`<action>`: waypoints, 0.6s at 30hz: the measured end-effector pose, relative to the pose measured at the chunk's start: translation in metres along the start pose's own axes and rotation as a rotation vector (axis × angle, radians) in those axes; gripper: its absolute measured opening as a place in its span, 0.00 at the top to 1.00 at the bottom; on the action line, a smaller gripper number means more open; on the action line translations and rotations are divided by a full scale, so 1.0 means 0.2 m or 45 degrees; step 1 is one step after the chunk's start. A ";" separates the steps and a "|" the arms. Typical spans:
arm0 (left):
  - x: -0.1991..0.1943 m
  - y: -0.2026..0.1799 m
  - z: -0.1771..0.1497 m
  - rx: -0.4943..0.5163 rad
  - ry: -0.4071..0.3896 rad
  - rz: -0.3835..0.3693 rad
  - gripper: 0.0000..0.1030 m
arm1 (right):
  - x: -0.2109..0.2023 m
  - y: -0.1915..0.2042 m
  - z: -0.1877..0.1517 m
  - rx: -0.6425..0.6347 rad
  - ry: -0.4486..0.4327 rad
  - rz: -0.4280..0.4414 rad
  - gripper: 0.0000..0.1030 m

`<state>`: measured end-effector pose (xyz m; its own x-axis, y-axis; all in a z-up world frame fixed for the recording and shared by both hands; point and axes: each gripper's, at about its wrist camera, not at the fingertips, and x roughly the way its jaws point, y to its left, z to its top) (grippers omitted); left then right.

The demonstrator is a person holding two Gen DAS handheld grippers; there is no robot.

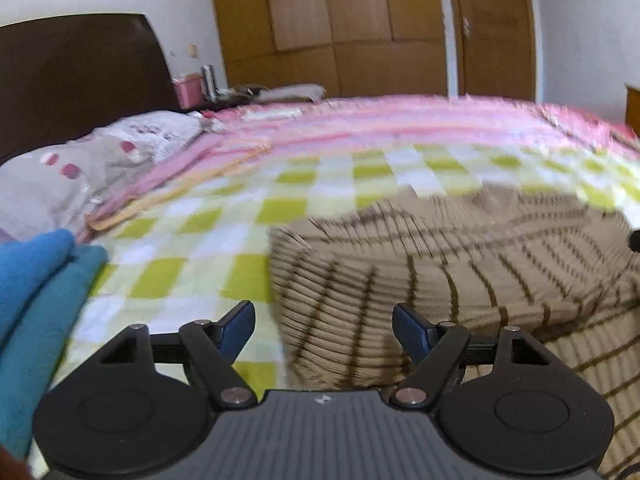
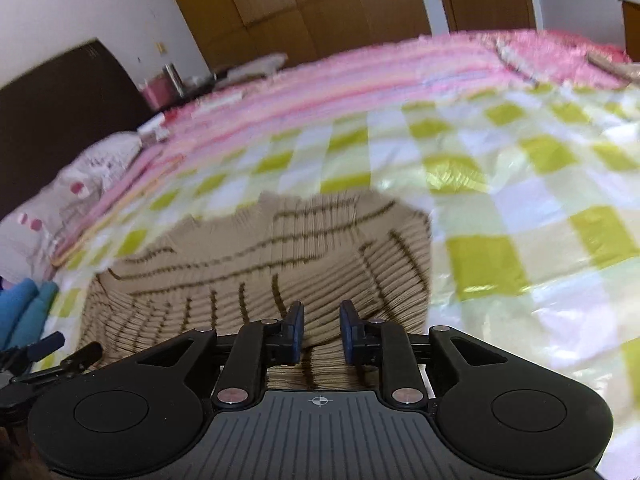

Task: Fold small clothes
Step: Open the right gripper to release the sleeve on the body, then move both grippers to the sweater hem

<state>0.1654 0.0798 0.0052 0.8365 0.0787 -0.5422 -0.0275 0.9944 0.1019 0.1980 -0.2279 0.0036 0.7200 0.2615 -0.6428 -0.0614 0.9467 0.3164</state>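
Note:
A beige ribbed knit garment with dark brown stripes (image 1: 460, 272) lies partly folded on the green-and-white checked sheet (image 1: 224, 216). My left gripper (image 1: 324, 326) is open and empty, just above the garment's left edge. In the right wrist view the same garment (image 2: 280, 264) lies in front of my right gripper (image 2: 322, 330), whose jaws stand a small gap apart over the garment's near edge, with no cloth pinched between them. The left gripper's fingers (image 2: 52, 344) show at the lower left of that view.
Folded blue and teal cloths (image 1: 44, 280) are stacked at the left, also in the right wrist view (image 2: 24, 308). A pink striped blanket (image 1: 360, 120) and grey pillow (image 1: 80, 168) lie behind, by a dark headboard (image 1: 80, 72). Wooden wardrobe (image 1: 332, 28) at the back.

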 end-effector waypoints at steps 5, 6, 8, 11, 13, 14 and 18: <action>-0.27 0.16 0.06 -0.071 -0.129 0.017 0.21 | -0.31 -0.05 0.04 0.052 -0.142 0.009 0.79; -0.34 0.19 0.07 -0.074 -0.160 0.023 0.21 | -0.37 -0.06 0.04 0.053 -0.173 0.010 0.79; -0.48 0.25 0.09 -0.069 -0.218 0.029 0.20 | -0.53 -0.08 0.06 0.049 -0.241 0.005 0.79; -0.69 0.32 0.08 -0.034 -0.299 0.061 0.15 | -0.74 -0.12 0.06 0.039 -0.321 -0.027 0.79; -0.81 0.37 0.05 -0.001 -0.351 0.108 0.14 | -0.86 -0.15 0.05 0.029 -0.356 -0.067 0.78; -0.85 0.39 0.02 0.012 -0.371 0.140 0.12 | -0.93 -0.18 0.04 0.028 -0.378 -0.097 0.77; -0.99 0.48 -0.09 0.004 -0.391 0.256 0.09 | -1.12 -0.35 0.00 0.123 -0.414 -0.163 0.75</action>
<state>-0.0124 0.1617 0.1071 0.9400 0.2470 -0.2355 -0.2065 0.9610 0.1838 0.0414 -0.3519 0.1259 0.9009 0.0534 -0.4307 0.0980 0.9417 0.3218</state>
